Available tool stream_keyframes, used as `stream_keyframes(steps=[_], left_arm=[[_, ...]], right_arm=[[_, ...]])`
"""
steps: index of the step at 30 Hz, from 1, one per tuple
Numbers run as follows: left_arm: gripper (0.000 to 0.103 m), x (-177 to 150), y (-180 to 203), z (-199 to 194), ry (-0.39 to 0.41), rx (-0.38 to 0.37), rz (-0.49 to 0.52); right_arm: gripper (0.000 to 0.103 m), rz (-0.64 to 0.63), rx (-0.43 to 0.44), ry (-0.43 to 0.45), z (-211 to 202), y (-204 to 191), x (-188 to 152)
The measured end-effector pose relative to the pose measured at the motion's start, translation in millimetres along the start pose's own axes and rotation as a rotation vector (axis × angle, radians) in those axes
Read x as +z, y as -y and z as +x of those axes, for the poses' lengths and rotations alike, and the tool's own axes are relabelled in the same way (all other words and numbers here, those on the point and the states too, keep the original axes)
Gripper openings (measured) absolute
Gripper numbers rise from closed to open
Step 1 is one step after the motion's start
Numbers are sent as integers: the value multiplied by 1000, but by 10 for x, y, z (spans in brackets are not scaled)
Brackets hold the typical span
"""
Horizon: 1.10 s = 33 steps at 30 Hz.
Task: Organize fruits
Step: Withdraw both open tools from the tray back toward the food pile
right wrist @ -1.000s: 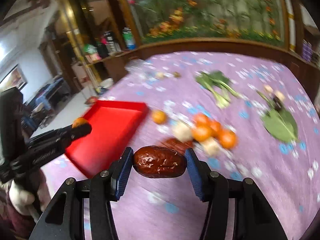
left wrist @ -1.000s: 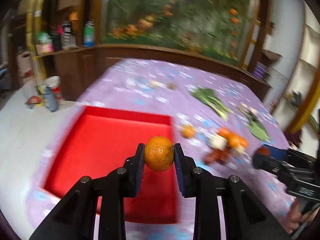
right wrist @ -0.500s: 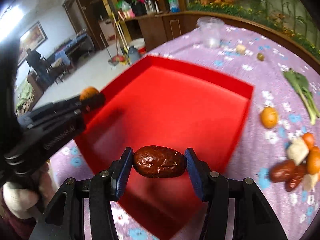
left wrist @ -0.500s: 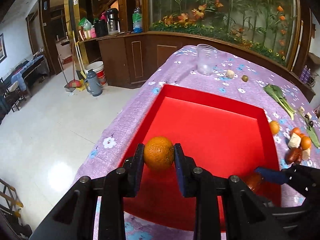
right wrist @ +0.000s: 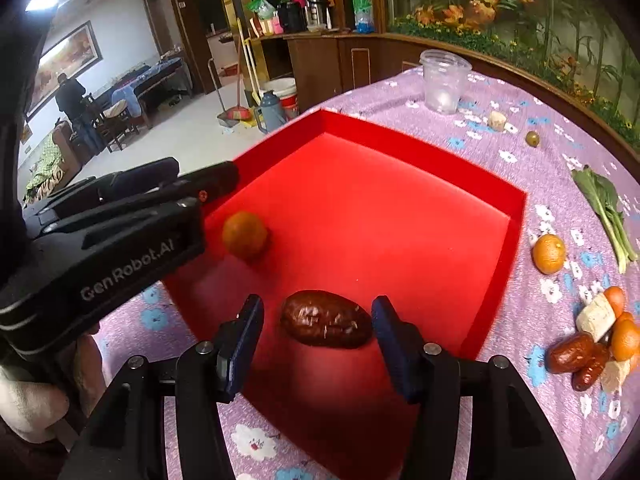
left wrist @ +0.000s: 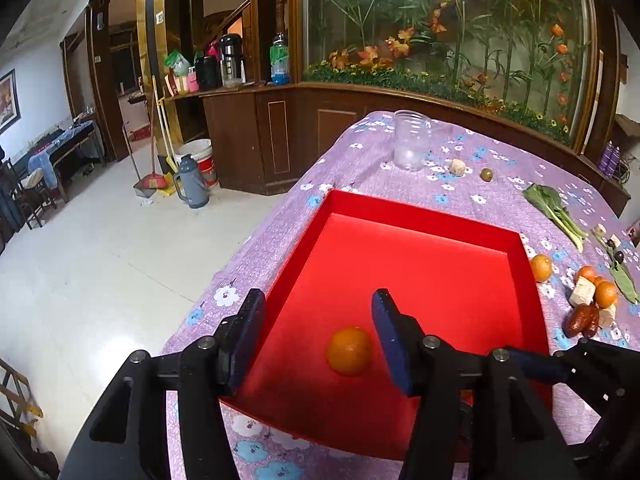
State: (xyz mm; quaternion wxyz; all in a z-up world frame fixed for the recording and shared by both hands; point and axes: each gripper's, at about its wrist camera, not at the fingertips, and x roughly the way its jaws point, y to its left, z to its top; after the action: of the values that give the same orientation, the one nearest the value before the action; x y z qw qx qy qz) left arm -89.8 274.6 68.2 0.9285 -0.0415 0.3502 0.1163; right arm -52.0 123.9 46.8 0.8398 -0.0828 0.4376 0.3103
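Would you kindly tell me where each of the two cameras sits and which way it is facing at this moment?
Left wrist: on the left gripper, looking forward and down into the red tray at the orange; its own open fingers show.
Right wrist: on the right gripper, looking into the tray over the date; its open fingers and the left gripper show.
Shared: tray, orange, plastic cup.

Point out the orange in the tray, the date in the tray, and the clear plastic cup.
orange (left wrist: 349, 351): left wrist view, middle of its peel.
date (right wrist: 326, 325): right wrist view, centre of its wrinkled skin.
clear plastic cup (right wrist: 443, 82): right wrist view, side wall.
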Motion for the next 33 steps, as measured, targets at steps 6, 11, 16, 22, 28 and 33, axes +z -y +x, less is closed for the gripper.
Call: stream_keyframes(steps=[6,11,16,22,28,33], left_arm=[[65,16,215,-176,28,-1,42],[65,-2,487,-273,27,-14,97],[73,-38,790,-361,22,-39,164],[74,-49,984,-331,-24,-97,173],[74,-86,1288,-199,-100,-197,179],[74,-121,1719,-140,-130,-330,241]], right_arm=[[68,30,-18,62,-301,164,-102],[68,97,-33,100,-539,431,-233],[68,166,-48,129,-727,749,-407],[68,267,-105,152,-977,1276,-738],[68,436,-157,155,-1163,1962,-1073],[68,471,-181,164,-1186,2237,-1120]])
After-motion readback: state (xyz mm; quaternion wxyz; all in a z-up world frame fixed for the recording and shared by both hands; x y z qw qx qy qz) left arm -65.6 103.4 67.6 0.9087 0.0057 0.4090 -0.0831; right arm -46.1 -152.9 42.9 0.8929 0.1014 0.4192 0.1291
